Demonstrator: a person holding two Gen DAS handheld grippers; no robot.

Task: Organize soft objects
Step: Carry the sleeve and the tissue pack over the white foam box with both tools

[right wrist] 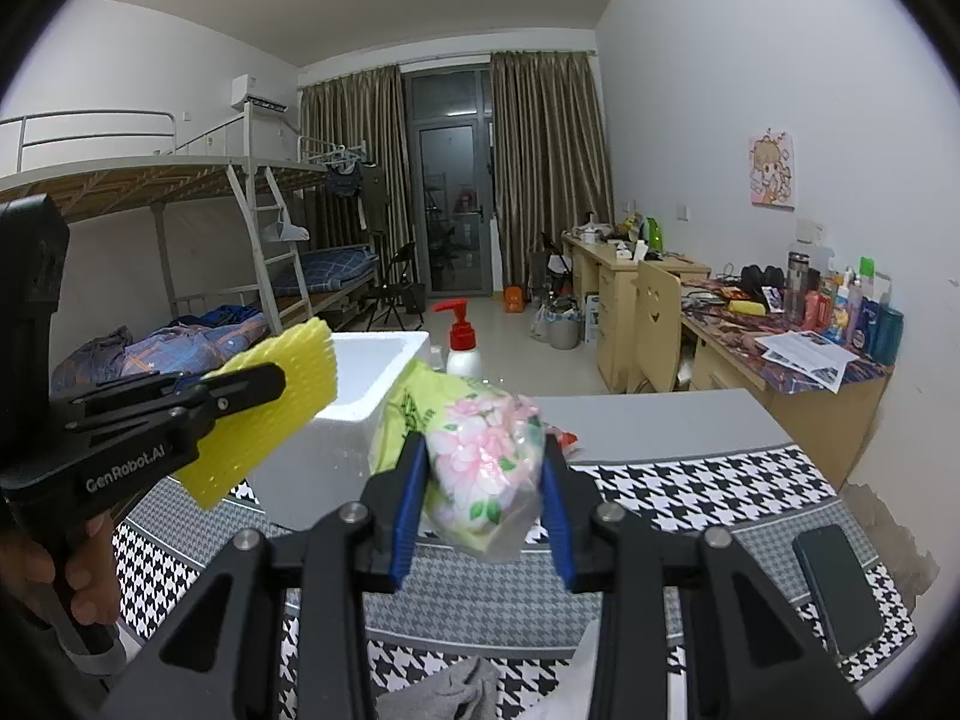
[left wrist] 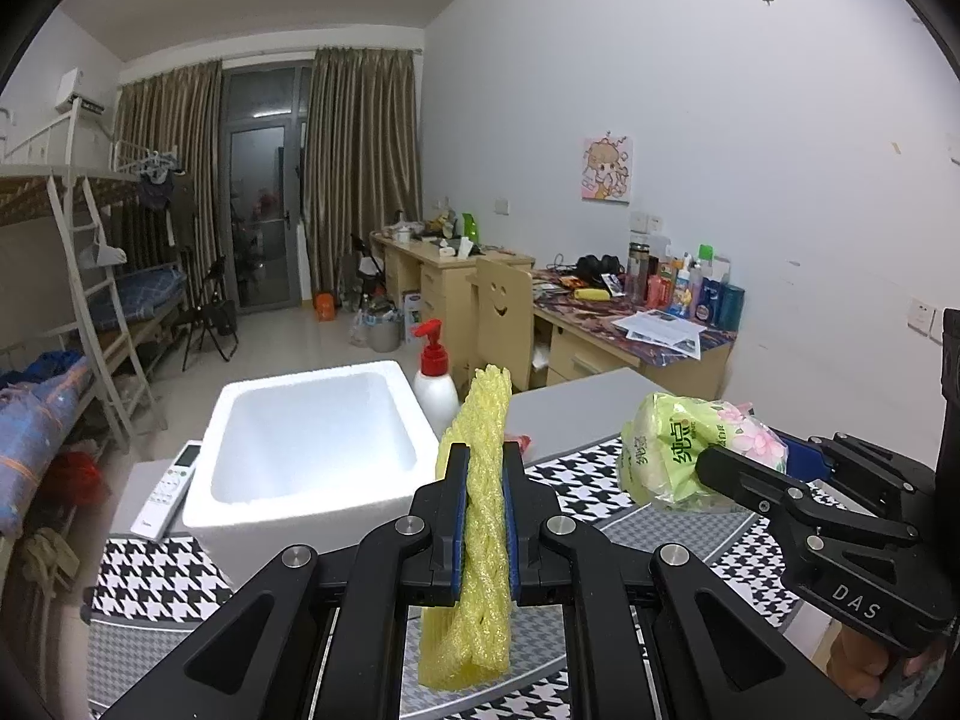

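My left gripper (left wrist: 485, 468) is shut on a yellow foam net sleeve (left wrist: 480, 534), which stands upright between the pads and sticks out above and below them. It shows again as the yellow foam net (right wrist: 264, 414) in the right wrist view, held by the left gripper (right wrist: 270, 384). My right gripper (right wrist: 485, 480) is shut on a green and pink flowered tissue pack (right wrist: 474, 456), lifted above the table. That tissue pack (left wrist: 690, 444) and the right gripper (left wrist: 714, 462) show at right in the left wrist view. A white foam box (left wrist: 312, 450), open and empty, stands just ahead.
A houndstooth cloth (right wrist: 690, 492) covers the table. On it lie a dark phone (right wrist: 837, 588) at right and a grey cloth (right wrist: 456, 690) near me. A white pump bottle with red top (left wrist: 433, 378) and a remote (left wrist: 171, 489) flank the box. Desks line the right wall.
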